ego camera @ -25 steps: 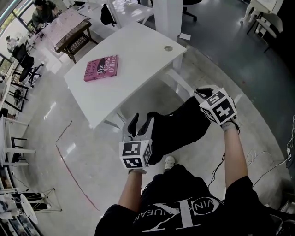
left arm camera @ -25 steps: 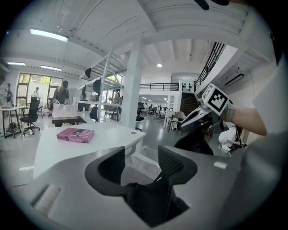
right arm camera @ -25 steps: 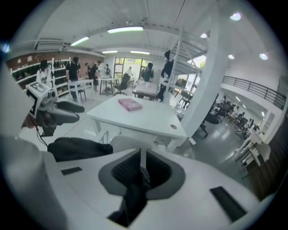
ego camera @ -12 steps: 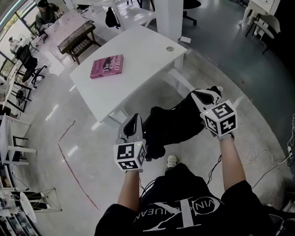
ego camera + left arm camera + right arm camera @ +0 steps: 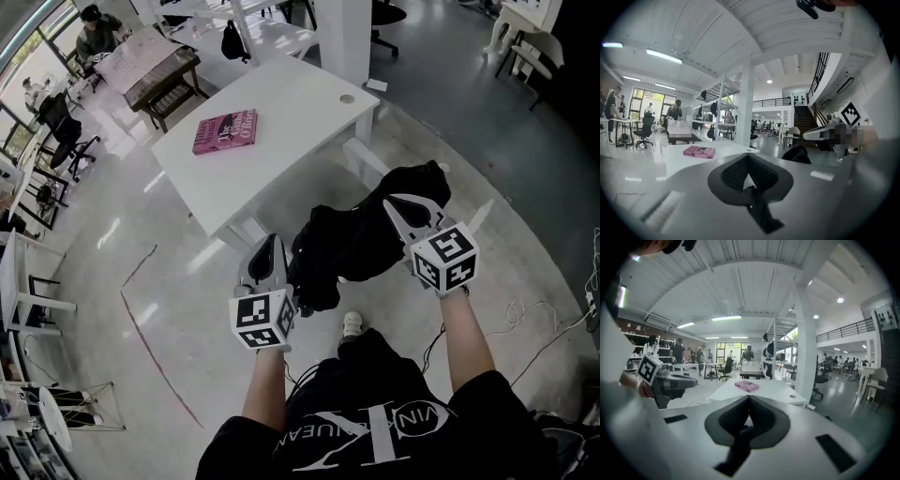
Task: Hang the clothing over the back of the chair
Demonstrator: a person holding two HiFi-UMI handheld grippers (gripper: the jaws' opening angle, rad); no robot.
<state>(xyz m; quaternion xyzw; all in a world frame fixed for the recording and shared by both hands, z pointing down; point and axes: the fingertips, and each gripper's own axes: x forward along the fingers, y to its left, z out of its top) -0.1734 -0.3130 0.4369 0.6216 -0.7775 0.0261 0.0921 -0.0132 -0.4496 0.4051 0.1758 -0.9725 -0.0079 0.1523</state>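
Note:
A black garment (image 5: 361, 244) hangs bunched in the air between my two grippers, in front of the person. My left gripper (image 5: 272, 253) is shut on its left end; a pinched strip of black cloth (image 5: 753, 197) shows under the closed jaws. At the garment's right end my right gripper (image 5: 401, 214) is shut too, with dark cloth (image 5: 739, 439) trailing from its jaws. White chair parts (image 5: 366, 159) poke out behind and beside the garment; most of the chair is hidden by it. Each gripper view shows the other gripper off to the side.
A white desk (image 5: 281, 122) with a pink book (image 5: 225, 131) stands just beyond the garment. Behind it are a white pillar (image 5: 342, 33) and a wooden bench table (image 5: 155, 75). Cables (image 5: 525, 319) lie on the floor at right, and a red line (image 5: 141, 319) at left.
The left jaws, open a second ago, have shut on the garment's edge. Both grippers rose and drew back toward the person, lifting the black garment off the chair into a bunch.

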